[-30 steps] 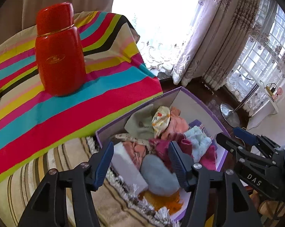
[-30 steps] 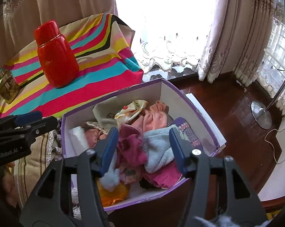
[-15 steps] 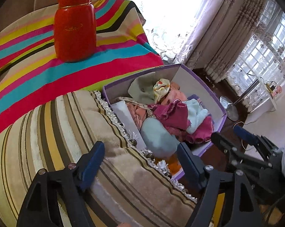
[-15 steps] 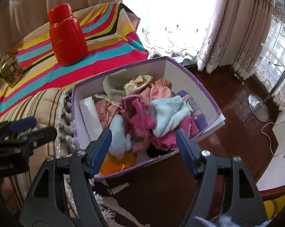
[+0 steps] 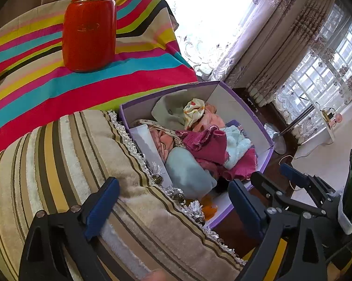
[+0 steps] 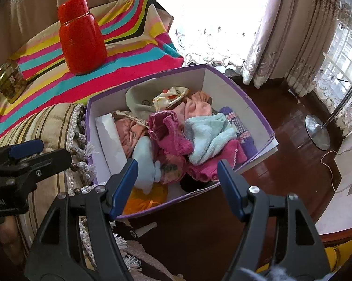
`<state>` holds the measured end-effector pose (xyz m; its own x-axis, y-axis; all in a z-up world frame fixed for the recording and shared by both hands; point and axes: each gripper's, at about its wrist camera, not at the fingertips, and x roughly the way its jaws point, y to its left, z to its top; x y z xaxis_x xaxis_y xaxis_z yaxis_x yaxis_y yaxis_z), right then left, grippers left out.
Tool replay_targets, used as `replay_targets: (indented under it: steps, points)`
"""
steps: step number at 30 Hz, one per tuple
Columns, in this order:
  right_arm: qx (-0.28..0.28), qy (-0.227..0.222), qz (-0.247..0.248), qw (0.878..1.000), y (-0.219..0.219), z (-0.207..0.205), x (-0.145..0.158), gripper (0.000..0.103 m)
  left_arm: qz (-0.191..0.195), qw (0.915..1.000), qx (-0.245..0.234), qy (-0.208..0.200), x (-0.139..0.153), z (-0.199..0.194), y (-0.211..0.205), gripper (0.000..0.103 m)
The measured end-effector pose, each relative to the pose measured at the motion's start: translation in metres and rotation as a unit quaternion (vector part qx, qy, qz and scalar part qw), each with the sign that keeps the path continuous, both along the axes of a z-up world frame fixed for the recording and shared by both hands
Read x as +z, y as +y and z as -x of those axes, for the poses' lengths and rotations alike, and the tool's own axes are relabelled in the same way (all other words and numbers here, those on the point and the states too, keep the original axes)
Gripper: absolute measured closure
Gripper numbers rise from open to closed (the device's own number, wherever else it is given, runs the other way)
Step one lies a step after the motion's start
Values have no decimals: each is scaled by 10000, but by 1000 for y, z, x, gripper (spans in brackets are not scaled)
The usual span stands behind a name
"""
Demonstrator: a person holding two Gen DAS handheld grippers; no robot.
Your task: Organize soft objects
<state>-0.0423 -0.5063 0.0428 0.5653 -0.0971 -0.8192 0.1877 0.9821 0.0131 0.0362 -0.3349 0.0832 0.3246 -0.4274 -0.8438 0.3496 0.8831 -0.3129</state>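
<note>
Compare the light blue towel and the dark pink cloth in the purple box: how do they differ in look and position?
The light blue towel is pale and fluffy; the dark pink cloth is deep magenta with a flatter weave and a stitched edge. The towel lies nearer the box's right wall; the pink cloth sits nearer the middle, bunched upward. Both are crumpled, not folded, on top of the pile.
</note>
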Motion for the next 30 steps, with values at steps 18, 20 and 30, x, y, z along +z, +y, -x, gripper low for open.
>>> replay_targets:
  steps: [18,20,30]
  points:
    - [2,15,-62,10000,-3,-1,1,30,-130,9999,-39,-22,-4,-1,-4,5]
    - [4,21,-61,10000,-3,-1,1,30,-131,9999,-38,-22,-4,-1,-4,5]
    - [4,21,-56,10000,-5,-2,1,29,-132,9999,-38,-21,-4,-2,-4,5]
